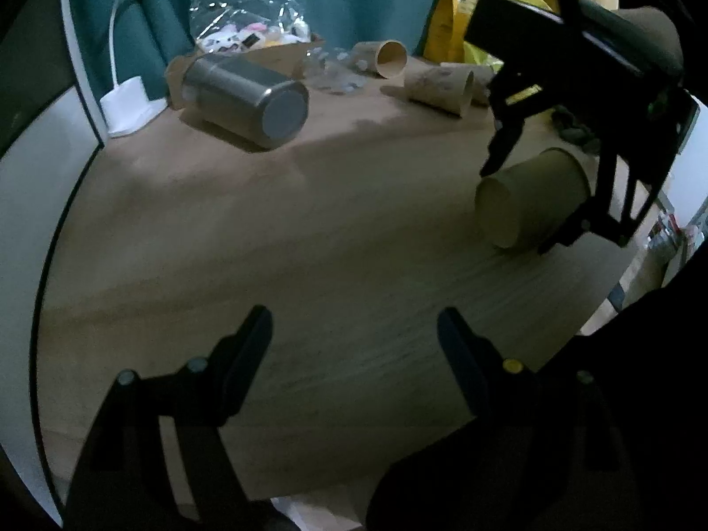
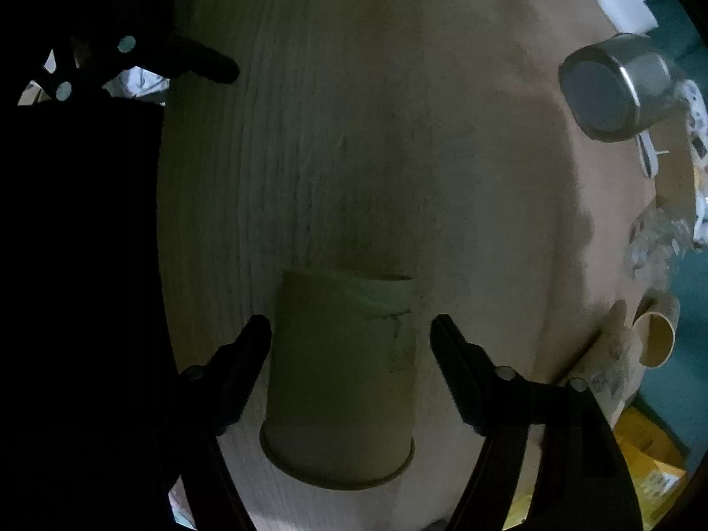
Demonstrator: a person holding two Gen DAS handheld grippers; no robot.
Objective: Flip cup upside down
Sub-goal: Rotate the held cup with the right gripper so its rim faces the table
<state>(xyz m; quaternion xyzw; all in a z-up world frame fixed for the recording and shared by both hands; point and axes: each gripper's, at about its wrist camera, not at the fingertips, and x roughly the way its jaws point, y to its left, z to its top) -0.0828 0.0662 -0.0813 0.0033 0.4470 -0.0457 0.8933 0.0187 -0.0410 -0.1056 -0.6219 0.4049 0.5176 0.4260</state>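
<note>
Right now the paper cup (image 2: 340,376) sits between the two fingers of the right hand-held gripper (image 2: 349,332), with its long axis running along those fingers: the rolled rim faces the camera and the closed base points away. From the left wrist view it seems to be tipped over, close above or on the wooden counter (image 1: 309,230) at the right side of the scene, though contact with the surface cannot be told. The jaws stand wide, a gap visible on each side of the cup wall, so nothing is gripped yet. The left hand-held gripper (image 1: 354,336) is also spread wide and empty, hovering over bare wood well apart from the cup; the right one is clearly the nearer.

The cup is plain tan paper, matte, a slightly tapered cylinder that would likely dent under a hard squeeze. At the far left lies a brushed steel tumbler (image 1: 248,99) on its side, and more paper cups (image 1: 389,58) lie toppled at the far edge.
</note>
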